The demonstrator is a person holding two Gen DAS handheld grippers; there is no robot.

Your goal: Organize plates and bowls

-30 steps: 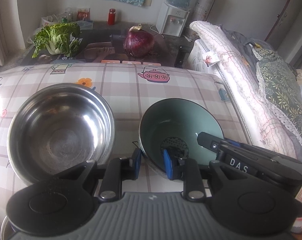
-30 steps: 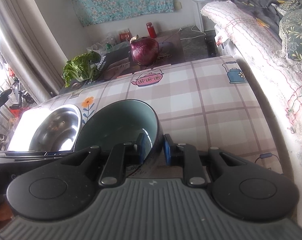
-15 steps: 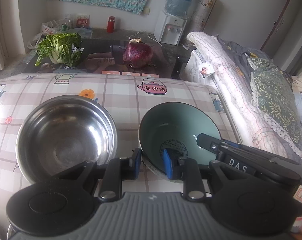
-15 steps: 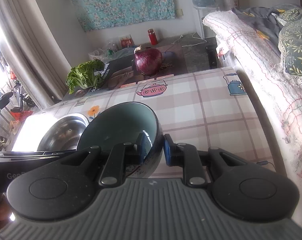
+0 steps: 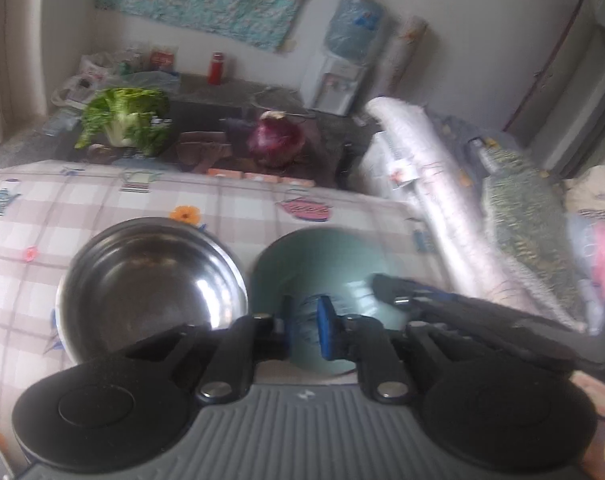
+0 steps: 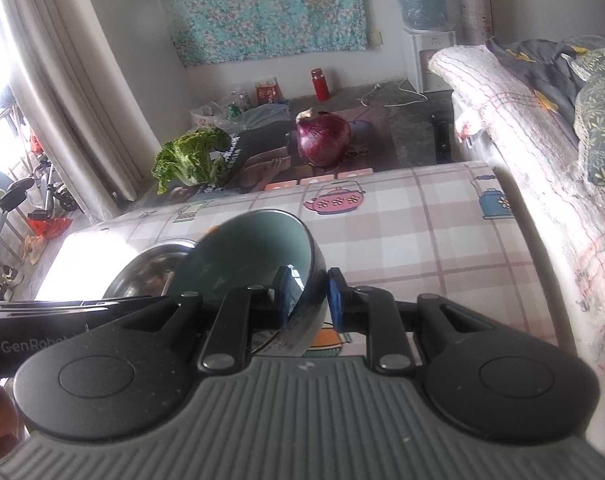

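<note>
A teal bowl with a dark outside is held off the checked tablecloth, tilted left. My right gripper is shut on its right rim, one finger inside and one outside. My left gripper is shut on the bowl's near rim. A steel bowl sits on the cloth to the left of the teal bowl, and it also shows in the right wrist view. The right gripper's body reaches in from the right in the left wrist view.
Beyond the table's far edge lie a green cabbage and a purple cabbage on a dark surface. A bed with a rolled quilt runs along the right side. A water dispenser stands at the far wall.
Both grippers have lifted the teal bowl off the cloth and tilted it toward the steel bowl. The steel bowl has not moved. The left view is blurred by motion now.
</note>
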